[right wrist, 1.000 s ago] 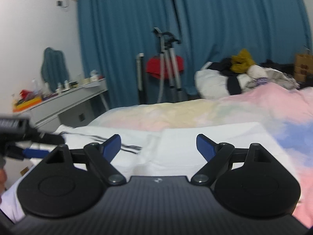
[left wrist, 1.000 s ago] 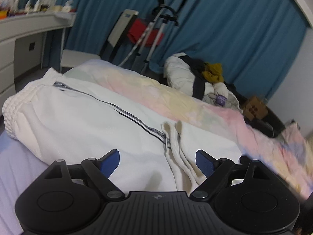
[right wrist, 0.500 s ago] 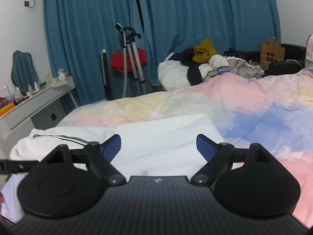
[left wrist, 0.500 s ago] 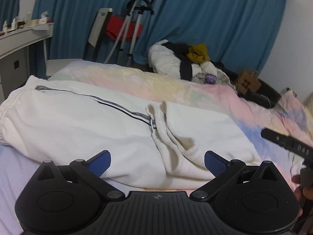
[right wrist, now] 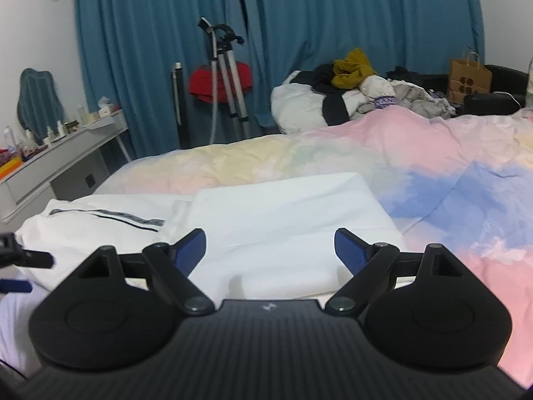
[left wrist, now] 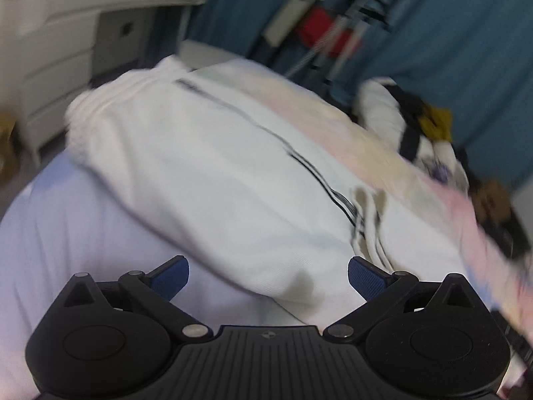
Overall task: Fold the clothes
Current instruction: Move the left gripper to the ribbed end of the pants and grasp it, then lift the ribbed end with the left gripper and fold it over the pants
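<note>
White trousers with a dark side stripe lie folded across the bed, the elastic waistband at the left and the legs doubled over at the right. The left wrist view is motion-blurred. My left gripper hovers open at the near edge of the trousers, nothing between its blue pads. In the right wrist view the folded-over leg part of the trousers lies just ahead of my right gripper, which is open and holds nothing. The left gripper's fingertips show at the far left there.
A pastel bedspread covers the bed. A heap of clothes sits at its far side. A tripod stand with a red item stands before blue curtains. A white desk stands left, a paper bag at right.
The left gripper has swung sharply left and tilted, now facing the waistband side, with blur. The right gripper has shifted little and stays open over the folded leg part.
</note>
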